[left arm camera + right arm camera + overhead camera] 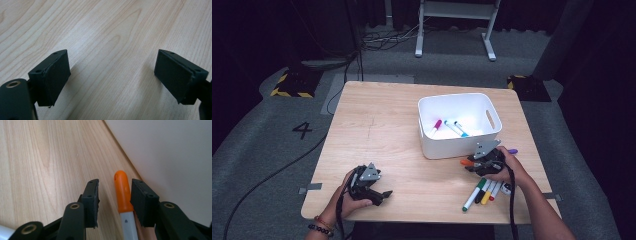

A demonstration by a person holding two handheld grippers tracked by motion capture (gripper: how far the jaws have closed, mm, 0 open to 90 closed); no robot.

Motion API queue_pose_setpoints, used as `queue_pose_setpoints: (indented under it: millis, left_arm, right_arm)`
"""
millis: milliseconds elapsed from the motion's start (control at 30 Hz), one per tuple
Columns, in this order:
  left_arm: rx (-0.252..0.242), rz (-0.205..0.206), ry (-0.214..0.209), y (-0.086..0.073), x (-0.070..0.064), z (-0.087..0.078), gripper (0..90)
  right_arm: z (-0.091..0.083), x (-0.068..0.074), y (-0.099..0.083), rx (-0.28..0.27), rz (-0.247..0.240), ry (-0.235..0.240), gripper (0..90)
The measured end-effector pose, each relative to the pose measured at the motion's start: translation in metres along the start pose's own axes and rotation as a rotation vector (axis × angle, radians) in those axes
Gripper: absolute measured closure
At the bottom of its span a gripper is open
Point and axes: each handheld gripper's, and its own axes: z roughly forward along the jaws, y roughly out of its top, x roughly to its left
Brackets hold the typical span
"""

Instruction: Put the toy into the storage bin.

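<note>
Right gripper (114, 202) straddling an orange-capped marker (122, 195) beside the white bin (447, 145).

The marker lies on the wooden table (377, 130) close to the bin's near wall, between the right jaws; there is a gap on the left side, so they look not yet clenched, and whether the right pad touches the cap I cannot tell. To do this well, close squarely on the marker, grip firmly before lifting, then clear the bin's rim and drop it in with the markers (447, 126) already inside. More markers (484, 192) wait near the right edge. The left gripper (111, 75) rests released, jaws wide apart over bare wood at the near left.
</note>
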Motion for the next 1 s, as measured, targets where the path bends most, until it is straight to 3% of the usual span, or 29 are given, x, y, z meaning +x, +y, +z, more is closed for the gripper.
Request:
queue_pose_setpoints:
  millis: [233,500,800,1000]
  left_arm:
    - [0.000,0.000,0.000,0.000,0.000,0.000,13.4]
    - [0.000,0.000,0.000,0.000,0.000,0.000,13.4]
    - [0.000,0.001,0.001,0.000,0.000,0.000,13.4]
    - [-0.001,0.001,0.001,0.000,0.000,0.000,13.4]
  right_arm:
    - [0.010,0.002,-0.003,0.030,-0.006,0.032,64.1]
    - [0.018,0.007,0.006,0.017,-0.038,0.077,74.1]
    - [0.025,0.007,0.015,-0.003,-0.071,0.079,74.6]
    - [0.009,0.005,0.019,-0.097,-0.076,0.064,74.7]
